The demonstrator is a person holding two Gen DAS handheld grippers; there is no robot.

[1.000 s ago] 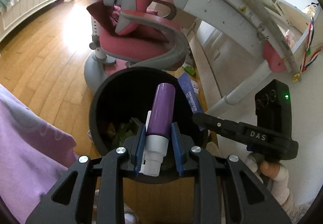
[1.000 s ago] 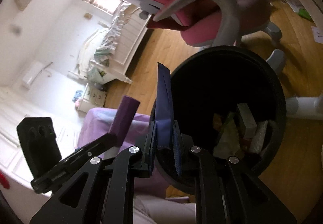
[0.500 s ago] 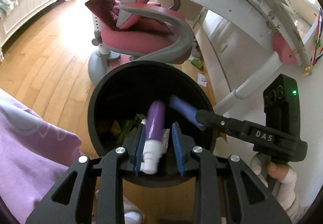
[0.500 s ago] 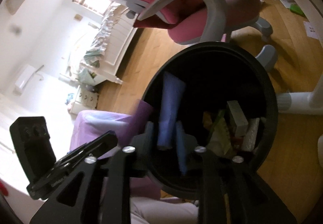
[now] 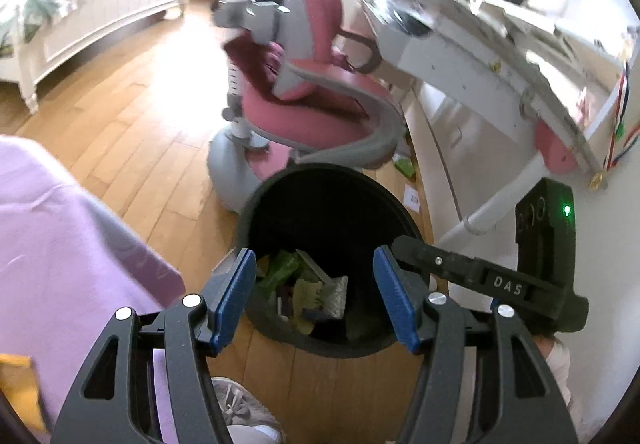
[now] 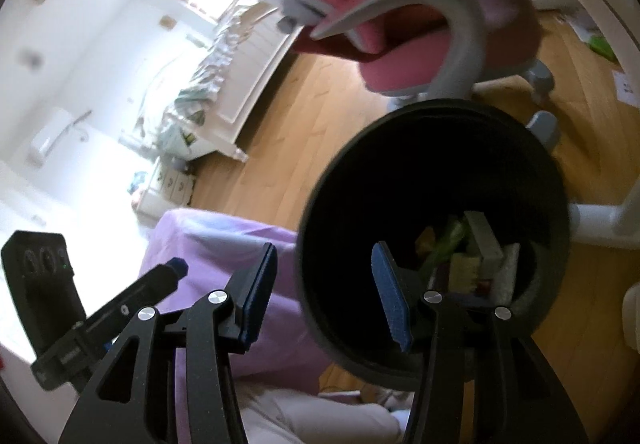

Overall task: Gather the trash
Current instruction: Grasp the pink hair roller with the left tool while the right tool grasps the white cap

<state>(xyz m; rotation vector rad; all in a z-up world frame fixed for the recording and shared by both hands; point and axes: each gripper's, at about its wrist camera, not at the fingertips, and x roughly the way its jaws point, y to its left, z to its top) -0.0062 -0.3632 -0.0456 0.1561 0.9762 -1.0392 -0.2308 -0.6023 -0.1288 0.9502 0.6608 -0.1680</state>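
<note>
Over by the desk (image 5: 472,55), on a warm plank floor (image 5: 120,115), stands a pink chair (image 5: 312,99) with a padded seat and a curved grey armrest; a lilac blanket (image 5: 60,236) lies soft and matte to one side. Just in front of the chair sits the bin (image 5: 332,350), a round, smooth black tub with a plain rim. Down in its bottom lies the trash (image 5: 308,292): crumpled green wrappers, a whitish box, bits of foil, all jumbled together. Both grippers hang above it. The left gripper (image 5: 316,300) has just been opening, its ribbed blue pads apart with nothing between them, and the right gripper (image 6: 326,298) likewise has just spread, empty. So this drop looks done. A green scrap (image 5: 404,163) and a paper slip (image 5: 412,197) lie on the floor beyond the bin, perhaps still to gather.
</note>
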